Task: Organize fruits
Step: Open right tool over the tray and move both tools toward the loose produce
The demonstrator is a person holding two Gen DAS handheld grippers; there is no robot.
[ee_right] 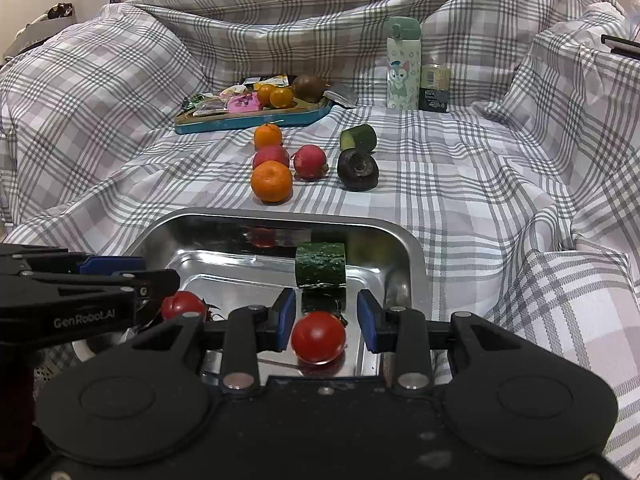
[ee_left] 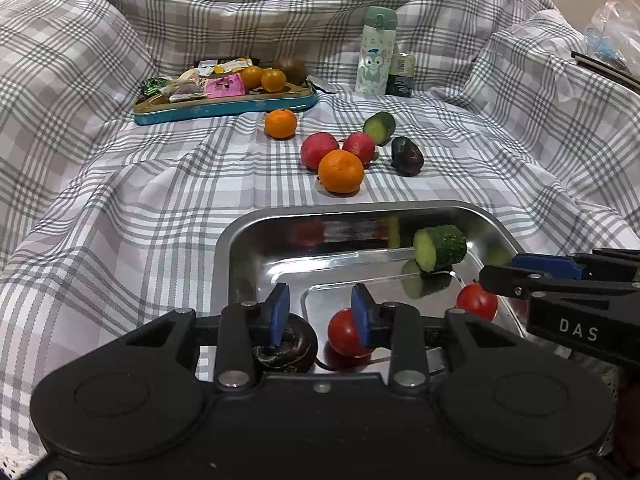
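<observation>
A steel tray [ee_left: 240, 248] lies on the checked cloth and holds a cucumber piece [ee_left: 440, 248], two tomatoes [ee_left: 344, 332] [ee_left: 478, 300] and a dark round fruit [ee_left: 288, 346]. My left gripper [ee_left: 320, 312] hovers over the tray's near end, jaws a little apart and gripping nothing. The dark fruit lies under its left pad and one tomato behind its right pad. My right gripper [ee_right: 327, 320] stands likewise with a narrow gap. A tomato [ee_right: 319, 337] rests on the tray [ee_right: 404, 240] between its pads, clear of the right one. Beyond the tray lie oranges [ee_left: 341, 171], red fruits [ee_left: 318, 149], another cucumber piece [ee_left: 380, 127] and a dark fruit [ee_left: 407, 156].
At the back a teal tin tray [ee_left: 224, 110] carries snack packets, two small oranges and a brown fruit. A pale green bottle [ee_left: 376, 52] and a small can [ee_left: 402, 74] stand to its right. The cloth rises in folds on all sides.
</observation>
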